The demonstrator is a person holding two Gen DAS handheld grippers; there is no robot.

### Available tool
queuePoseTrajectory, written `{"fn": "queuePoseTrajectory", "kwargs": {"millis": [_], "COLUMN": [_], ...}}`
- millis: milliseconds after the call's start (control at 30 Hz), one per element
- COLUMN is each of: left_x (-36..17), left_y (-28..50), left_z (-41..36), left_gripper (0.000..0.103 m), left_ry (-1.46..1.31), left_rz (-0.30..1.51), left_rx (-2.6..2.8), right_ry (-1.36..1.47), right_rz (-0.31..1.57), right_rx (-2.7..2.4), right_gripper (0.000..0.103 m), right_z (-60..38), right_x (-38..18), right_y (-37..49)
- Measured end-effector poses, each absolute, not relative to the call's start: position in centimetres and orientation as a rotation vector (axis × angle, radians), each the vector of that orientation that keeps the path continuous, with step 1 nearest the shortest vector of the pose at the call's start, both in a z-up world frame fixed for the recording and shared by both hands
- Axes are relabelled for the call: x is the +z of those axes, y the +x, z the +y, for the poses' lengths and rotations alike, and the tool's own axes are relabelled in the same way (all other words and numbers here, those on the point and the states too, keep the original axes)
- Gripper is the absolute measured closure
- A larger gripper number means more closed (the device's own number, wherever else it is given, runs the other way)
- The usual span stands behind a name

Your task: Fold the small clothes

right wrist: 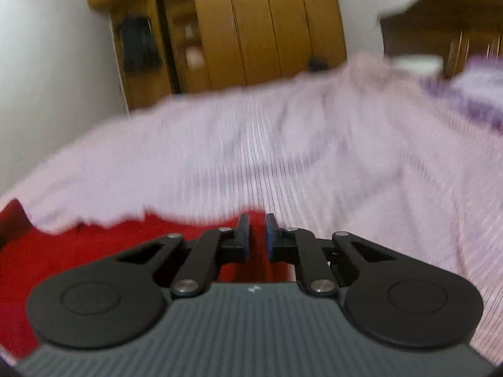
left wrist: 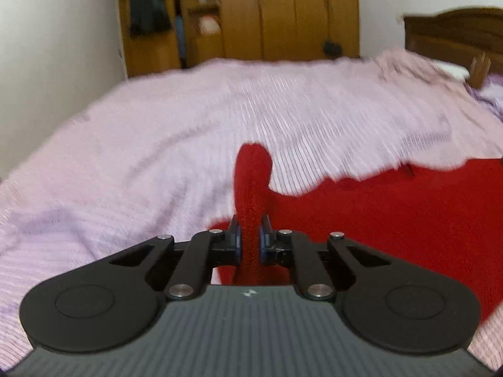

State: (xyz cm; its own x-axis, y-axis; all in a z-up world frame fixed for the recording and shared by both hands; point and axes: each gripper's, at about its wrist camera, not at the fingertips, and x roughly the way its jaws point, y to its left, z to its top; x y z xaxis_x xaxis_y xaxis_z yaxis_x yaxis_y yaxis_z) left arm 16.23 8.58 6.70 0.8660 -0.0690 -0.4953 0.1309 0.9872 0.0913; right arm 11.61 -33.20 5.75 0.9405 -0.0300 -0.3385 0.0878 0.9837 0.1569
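The red fleecy garment (left wrist: 393, 220) lies on the pink ribbed bedspread (left wrist: 157, 141). The left gripper (left wrist: 250, 238) pinches an upstanding fold of it, and the right gripper (right wrist: 257, 235) clamps its edge, probably to lift both corners for a fold.

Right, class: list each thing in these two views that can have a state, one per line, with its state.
Left claw: shut on a raised fold of the red fabric garment.
Right claw: shut on the garment's edge.
Pink ribbed bedspread: spread out, rumpled.
Wooden wardrobe: doors closed.
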Motion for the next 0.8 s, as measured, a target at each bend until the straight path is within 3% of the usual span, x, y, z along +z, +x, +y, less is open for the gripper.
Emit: {"fn": "queuePoseTrajectory", "kwargs": {"millis": [33, 100, 367, 467, 533, 567, 667, 800], "left_x": [6.9, 6.7, 2.4, 2.6, 3.2, 3.5, 4.8, 6.4], "left_y": [16.4, 17.2, 19.6, 19.5, 19.4, 19.1, 18.0, 16.0], "left_z": [8.7, 8.6, 7.5, 7.4, 7.7, 7.9, 8.7, 9.5], "left_gripper": [0.091, 0.091, 0.087, 0.077, 0.073, 0.069, 0.054, 0.051], "left_ry": [0.13, 0.143, 0.18, 0.199, 0.173, 0.155, 0.112, 0.013], "left_rz": [0.498, 0.506, 0.633, 0.636, 0.646, 0.652, 0.683, 0.74], "left_rx": [-0.093, -0.07, 0.027, 0.044, 0.046, 0.045, 0.048, 0.018], "right_ry": [0.145, 0.107, 0.297, 0.264, 0.281, 0.305, 0.38, 0.464], "right_rz": [0.303, 0.266, 0.515, 0.522, 0.516, 0.516, 0.534, 0.532], "right_rx": [-0.083, -0.136, -0.078, -0.105, -0.144, -0.163, -0.186, -0.159], "right_gripper": [0.1, 0.1, 0.097, 0.083, 0.056, 0.052, 0.049, 0.045], "right_z": [-32.8, -32.6, -35.1, -34.9, -35.3, -35.7, -36.2, -36.1], "right_x": [6.2, 6.8, 3.3, 2.7, 2.6, 2.7, 3.3, 4.8], "right_y": [11.4, 11.7, 14.2, 13.6, 13.1, 12.8, 11.6, 9.1]}}
